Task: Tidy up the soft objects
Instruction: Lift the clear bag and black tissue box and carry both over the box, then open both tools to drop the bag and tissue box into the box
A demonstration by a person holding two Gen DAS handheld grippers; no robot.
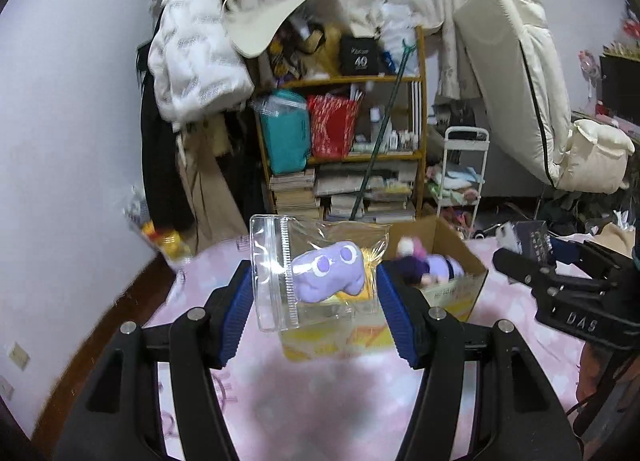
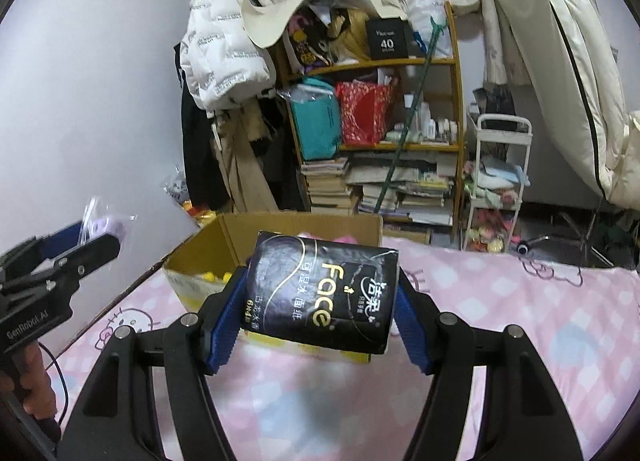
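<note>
My left gripper [image 1: 316,289] is shut on a clear zip bag with a purple plush toy [image 1: 328,271] inside, held above the near edge of an open cardboard box [image 1: 456,253]. A doll with a white head and purple clothes [image 1: 420,261] lies in the box. My right gripper [image 2: 320,301] is shut on a black pack of "Face" tissues [image 2: 324,297], held over the front of the same box [image 2: 280,229]. The right gripper shows in the left wrist view [image 1: 516,265] at the right. The left gripper shows in the right wrist view [image 2: 92,241] at the left with the bag.
The box stands on a pink patterned bed sheet [image 2: 500,321]. Behind it are a cluttered wooden shelf [image 1: 344,121], hanging coats [image 1: 192,61], a white trolley [image 2: 500,181] and a cream mattress [image 1: 520,81] leaning on the right. The wall [image 1: 72,101] is on the left.
</note>
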